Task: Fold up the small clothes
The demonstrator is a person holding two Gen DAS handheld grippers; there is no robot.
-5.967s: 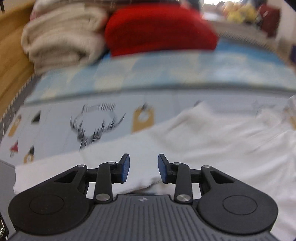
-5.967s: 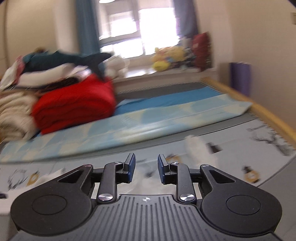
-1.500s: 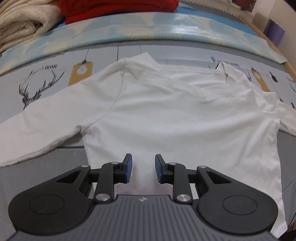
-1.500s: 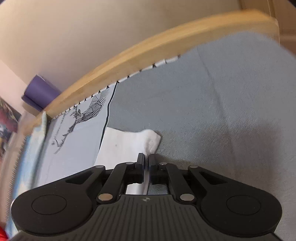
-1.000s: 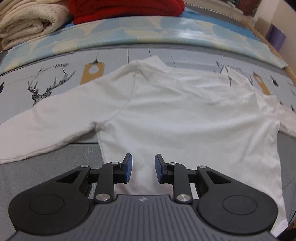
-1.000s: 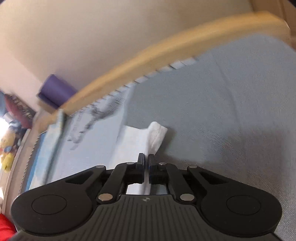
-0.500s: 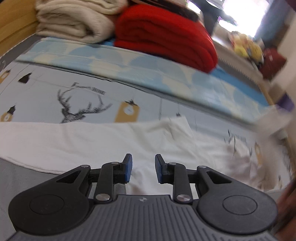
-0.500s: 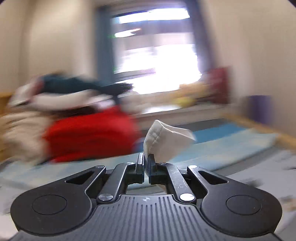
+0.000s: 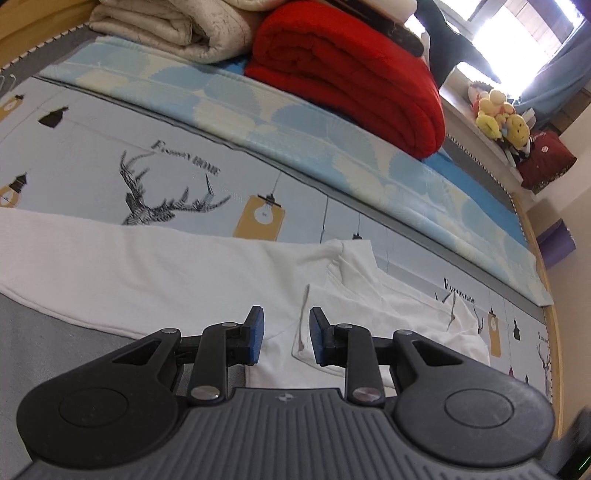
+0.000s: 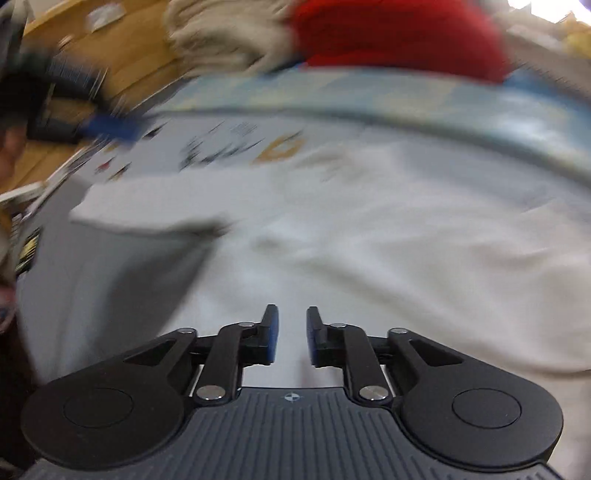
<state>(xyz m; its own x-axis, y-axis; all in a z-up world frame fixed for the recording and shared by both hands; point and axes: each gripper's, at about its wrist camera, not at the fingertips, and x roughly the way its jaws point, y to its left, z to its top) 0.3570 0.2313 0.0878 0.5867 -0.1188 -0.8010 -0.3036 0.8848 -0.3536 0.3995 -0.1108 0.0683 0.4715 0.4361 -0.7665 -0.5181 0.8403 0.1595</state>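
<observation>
- White long-sleeved top (image 9: 207, 273) lay spread on the printed bedsheet (image 9: 92, 162), neck toward the far bedding. One sleeve (image 9: 74, 254) ran out straight to the left in the left wrist view; the other sleeve (image 9: 373, 314) lay doubled over the chest, cuff (image 9: 301, 332) just ahead of the fingers. Judged: first sleeve fold laid in, the straight sleeve not yet folded.
- Left gripper (image 9: 285, 334) hung over the chest of the top, jaws partly open, nothing between the pads. The folded cuff sat just beside the right-hand pad; contact could not be made out.
- Right gripper (image 10: 291, 334) pointed down at the body of the top (image 10: 369, 240); view heavily motion-blurred. Jaws were opening, gap showing only white cloth beyond, nothing gripped. Judged: consistent with letting go of the sleeve it had placed.
- Surroundings: folded red blanket (image 9: 354, 70) and cream quilt (image 9: 166, 29) stacked at the far side on a blue patterned mat (image 9: 295, 129); plush toys (image 9: 498, 114) on the sill; wooden bed frame (image 9: 554, 332) at the right edge.
- Obstructions: none on the top itself. The stacks stood well apart from it.
</observation>
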